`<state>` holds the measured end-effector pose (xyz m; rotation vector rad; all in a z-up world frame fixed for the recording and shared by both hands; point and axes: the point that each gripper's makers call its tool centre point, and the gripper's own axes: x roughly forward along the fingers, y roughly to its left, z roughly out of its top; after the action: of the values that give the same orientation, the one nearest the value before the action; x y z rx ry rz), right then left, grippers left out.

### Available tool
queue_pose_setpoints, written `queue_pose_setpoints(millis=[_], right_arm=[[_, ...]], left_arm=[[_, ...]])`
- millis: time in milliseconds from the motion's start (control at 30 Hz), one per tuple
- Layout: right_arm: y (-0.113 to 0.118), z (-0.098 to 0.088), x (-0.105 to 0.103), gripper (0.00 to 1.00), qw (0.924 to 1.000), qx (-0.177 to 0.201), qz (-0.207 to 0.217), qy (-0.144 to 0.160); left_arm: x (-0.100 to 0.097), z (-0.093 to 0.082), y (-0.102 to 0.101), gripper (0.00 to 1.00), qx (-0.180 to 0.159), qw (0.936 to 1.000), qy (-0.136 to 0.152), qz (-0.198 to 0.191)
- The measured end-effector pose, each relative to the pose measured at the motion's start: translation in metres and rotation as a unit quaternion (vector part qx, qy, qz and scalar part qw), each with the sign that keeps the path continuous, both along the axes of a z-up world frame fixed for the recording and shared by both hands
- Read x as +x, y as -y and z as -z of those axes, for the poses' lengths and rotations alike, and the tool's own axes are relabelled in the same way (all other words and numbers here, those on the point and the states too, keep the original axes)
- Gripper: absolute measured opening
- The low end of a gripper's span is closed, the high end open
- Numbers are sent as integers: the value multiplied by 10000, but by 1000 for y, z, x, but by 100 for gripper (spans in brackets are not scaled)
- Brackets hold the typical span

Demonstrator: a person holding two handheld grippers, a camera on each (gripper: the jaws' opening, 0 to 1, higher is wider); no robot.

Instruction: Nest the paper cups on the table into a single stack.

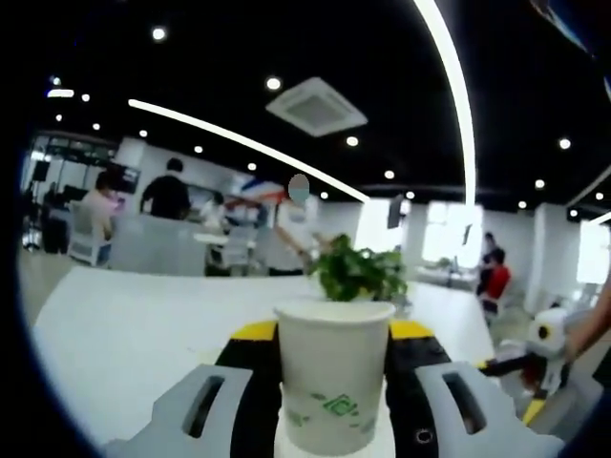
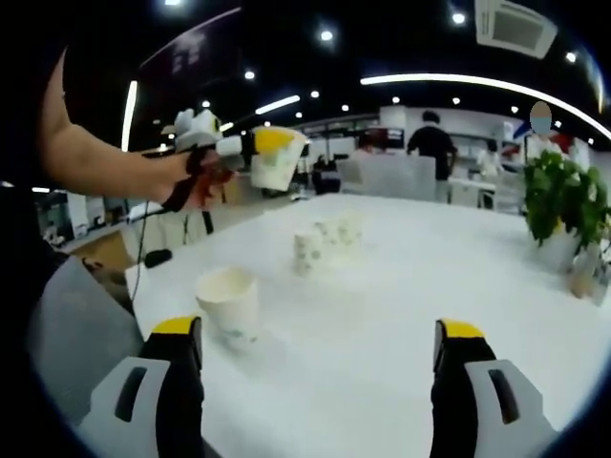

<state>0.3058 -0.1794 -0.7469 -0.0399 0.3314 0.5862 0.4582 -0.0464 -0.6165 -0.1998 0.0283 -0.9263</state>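
Note:
A white paper cup [image 1: 334, 377] with green print stands upright between the yellow-tipped jaws of my left gripper [image 1: 334, 330], which is shut on it. In the right gripper view the same cup [image 2: 277, 160] hangs high above the table's far left, held by the left gripper [image 2: 250, 145] in a person's hand. My right gripper [image 2: 318, 334] is open wide and low over the white table [image 2: 410, 286]. Another cup [image 2: 231, 303] stands just ahead of its left jaw. Further back are a patterned cup [image 2: 307, 250] and a paler one [image 2: 346, 229].
A potted green plant [image 2: 563, 200] stands at the table's right side, also seen as the plant [image 1: 358, 272] behind the held cup. The right gripper [image 1: 530, 358] shows at the right of the left gripper view. People sit and stand at tables in the background.

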Motion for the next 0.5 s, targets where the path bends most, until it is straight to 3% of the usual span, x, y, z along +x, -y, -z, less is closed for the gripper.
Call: queue_pose_setpoints(millis=[500], right_arm=[[1, -3, 2, 100, 10000, 70, 43, 32]], left_arm=[[-45, 0, 15, 39, -59, 9999, 114, 93]])
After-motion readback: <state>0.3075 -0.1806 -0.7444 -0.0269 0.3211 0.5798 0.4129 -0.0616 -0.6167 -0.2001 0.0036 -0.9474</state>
